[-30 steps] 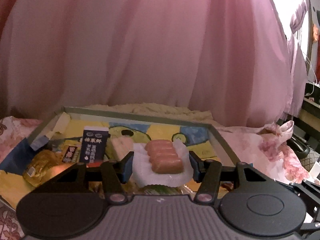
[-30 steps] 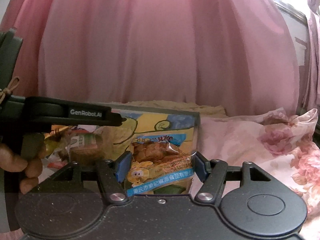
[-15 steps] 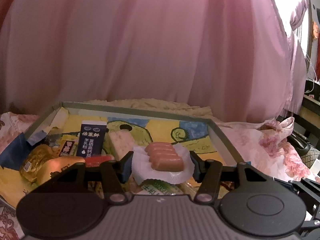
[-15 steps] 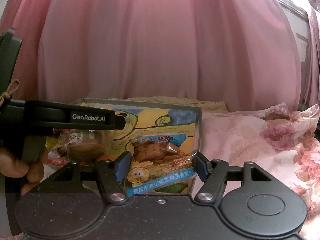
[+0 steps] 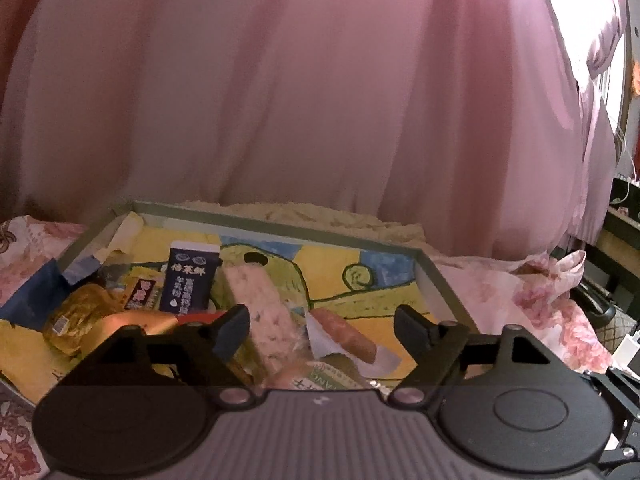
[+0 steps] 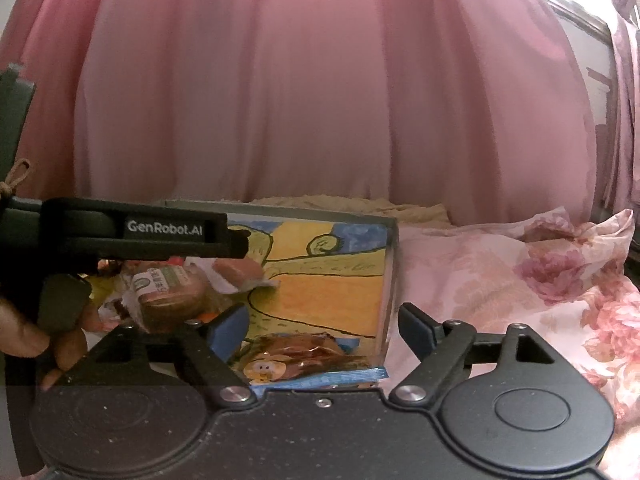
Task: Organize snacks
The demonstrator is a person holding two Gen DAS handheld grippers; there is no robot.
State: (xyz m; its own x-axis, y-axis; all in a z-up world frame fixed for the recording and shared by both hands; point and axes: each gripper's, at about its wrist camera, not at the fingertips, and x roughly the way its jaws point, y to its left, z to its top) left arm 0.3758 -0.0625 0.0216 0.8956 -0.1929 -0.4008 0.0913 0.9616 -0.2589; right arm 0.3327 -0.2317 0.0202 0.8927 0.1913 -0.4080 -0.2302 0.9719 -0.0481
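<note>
both jaws have just been opening and nothing is pinched now: the left hand-held gripper [image 5: 322, 322] stands apart over the tray [image 5: 280, 231], and the sausage pack [image 5: 344, 338] lies tilted on the painted tray floor between and below the pads, touching neither. the right hand-held gripper [image 6: 323, 322] is apart too, with the blue-edged snack bag [image 6: 312, 364] lying flat just under it in the tray's near right corner. judging by looks, both packs are light and soft; the bag's film looks slick and crinkly, its contents probably brittle, so take it gently across the flat body rather than by the sealed edge. the sausage pack has a floppy white wrapper; better grip the firm pink sticks. the dark milk powder box [image 5: 188, 280] looks stiff and easy to clamp by its sides
</note>
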